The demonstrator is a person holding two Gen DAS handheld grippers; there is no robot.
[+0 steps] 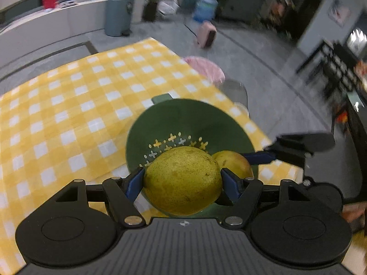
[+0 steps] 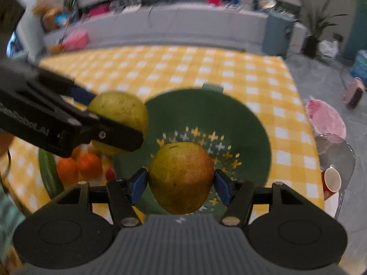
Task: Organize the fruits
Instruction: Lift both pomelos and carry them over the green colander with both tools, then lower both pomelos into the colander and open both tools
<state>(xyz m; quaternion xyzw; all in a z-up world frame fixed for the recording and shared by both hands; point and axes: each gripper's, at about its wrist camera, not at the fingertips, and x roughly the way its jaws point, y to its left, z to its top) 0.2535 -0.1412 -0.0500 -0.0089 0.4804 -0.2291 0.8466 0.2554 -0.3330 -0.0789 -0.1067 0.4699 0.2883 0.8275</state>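
My left gripper (image 1: pixel 182 180) is shut on a yellow-green pear (image 1: pixel 182 180), its blue pads pressed on both sides. It hangs over the near rim of a green colander (image 1: pixel 183 114) on the yellow checked tablecloth. My right gripper (image 2: pixel 181 181) is shut on a second pear (image 2: pixel 181 176), green with a reddish blush, above the colander (image 2: pixel 240 123). In the right wrist view the left gripper (image 2: pixel 91 116) comes in from the left with its pear (image 2: pixel 121 110). In the left wrist view the right gripper (image 1: pixel 259 158) shows at the right, its pear (image 1: pixel 231 160) behind mine.
A green-rimmed plate (image 2: pixel 49 171) with oranges (image 2: pixel 79 168) and a small red fruit sits left of the colander. A pink stool (image 2: pixel 325 119), a clear chair and a red cup (image 2: pixel 332 180) stand off the table's right edge (image 2: pixel 296 87). The cloth (image 1: pixel 68 105) stretches away beyond the colander.
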